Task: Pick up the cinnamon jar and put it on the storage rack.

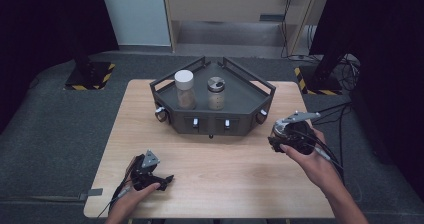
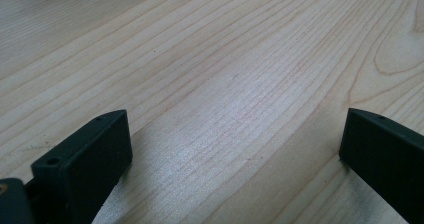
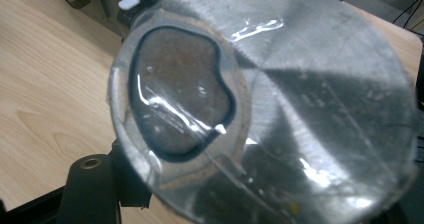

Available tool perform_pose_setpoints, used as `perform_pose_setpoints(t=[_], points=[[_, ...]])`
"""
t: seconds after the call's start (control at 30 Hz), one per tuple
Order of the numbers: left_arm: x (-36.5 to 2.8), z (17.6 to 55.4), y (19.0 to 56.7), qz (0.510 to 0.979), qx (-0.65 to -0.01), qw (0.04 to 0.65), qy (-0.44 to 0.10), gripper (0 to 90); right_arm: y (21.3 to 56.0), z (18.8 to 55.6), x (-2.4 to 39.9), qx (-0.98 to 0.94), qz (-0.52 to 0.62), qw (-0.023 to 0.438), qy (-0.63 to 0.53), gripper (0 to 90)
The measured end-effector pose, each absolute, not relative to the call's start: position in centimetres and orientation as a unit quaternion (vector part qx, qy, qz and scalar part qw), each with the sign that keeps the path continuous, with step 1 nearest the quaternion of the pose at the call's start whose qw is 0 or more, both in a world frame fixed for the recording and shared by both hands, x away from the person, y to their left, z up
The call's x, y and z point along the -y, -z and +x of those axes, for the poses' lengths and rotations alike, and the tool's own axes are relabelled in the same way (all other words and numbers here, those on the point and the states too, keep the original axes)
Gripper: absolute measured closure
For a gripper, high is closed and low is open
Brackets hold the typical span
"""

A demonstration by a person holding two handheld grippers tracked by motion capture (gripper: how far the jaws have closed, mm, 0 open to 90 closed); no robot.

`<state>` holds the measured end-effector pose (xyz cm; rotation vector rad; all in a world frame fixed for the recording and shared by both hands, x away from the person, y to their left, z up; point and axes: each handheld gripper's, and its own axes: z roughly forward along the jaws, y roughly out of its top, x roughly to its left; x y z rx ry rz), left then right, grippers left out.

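My right gripper [image 1: 284, 138] hangs above the table's right side, just right of a dark grey angular tray [image 1: 262, 86]. It is shut on a spice jar [image 1: 280, 129] with a brushed metal lid. In the right gripper view that lid [image 3: 300, 99] looms close, with a dark kidney-shaped window in it, and one black finger [image 3: 92, 186] shows under its left edge. Near the table's front left, my left gripper [image 1: 167, 180] rests low on the wood. Its jaws stand wide apart in the left gripper view [image 2: 235, 134], with only bare wood between them.
Two jars stand in the tray, one with a white lid [image 1: 185, 89] and one with a metal lid [image 1: 216, 93]. The light wooden table [image 1: 215, 164] stands on grey floor. Cables [image 1: 335, 149] trail from the right gripper over the table's right edge.
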<state>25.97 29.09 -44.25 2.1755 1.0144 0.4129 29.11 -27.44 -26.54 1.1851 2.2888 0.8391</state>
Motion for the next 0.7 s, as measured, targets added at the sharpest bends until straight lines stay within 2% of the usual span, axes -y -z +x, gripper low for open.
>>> perform_pose_setpoints(t=[0.7], points=[[-29.1,25.9,44.3,0.838,-0.391,0.346,-0.159,0.0,24.1,32.5,25.6,-0.827,0.417,0.221,-0.304,31.2]])
